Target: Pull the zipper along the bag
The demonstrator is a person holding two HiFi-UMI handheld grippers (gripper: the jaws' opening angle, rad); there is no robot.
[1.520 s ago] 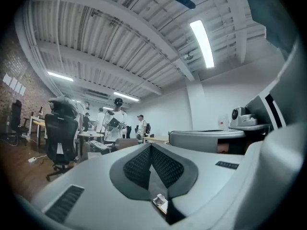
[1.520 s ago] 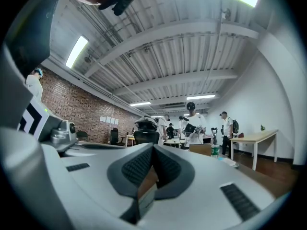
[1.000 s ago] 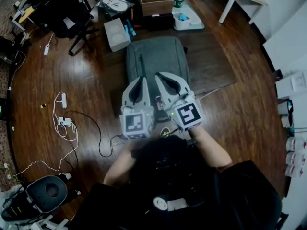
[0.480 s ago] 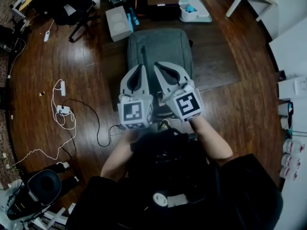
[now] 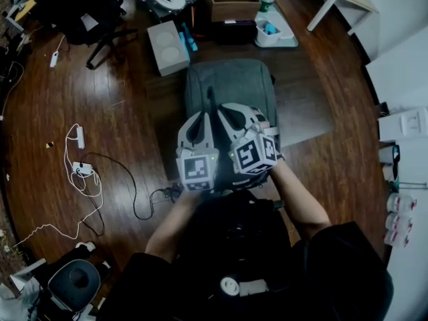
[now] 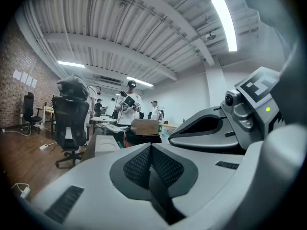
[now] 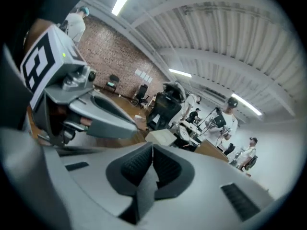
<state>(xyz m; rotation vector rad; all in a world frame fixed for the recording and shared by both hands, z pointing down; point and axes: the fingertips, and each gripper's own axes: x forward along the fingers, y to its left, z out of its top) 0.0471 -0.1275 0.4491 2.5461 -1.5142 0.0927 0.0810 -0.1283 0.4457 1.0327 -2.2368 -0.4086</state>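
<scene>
Left tool (image 6: 150, 150) closed tight, empty; right tool (image 7: 152, 150) all but closed, jaws opening, nothing between them; both over grey fabric backpack (image 5: 231, 82) on dark wooden floor (image 5: 120, 112).

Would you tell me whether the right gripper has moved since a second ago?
Yes. Against the grey bag, the right gripper has shifted left, closer to the left gripper; its jaws are opening, with nothing between them.
</scene>
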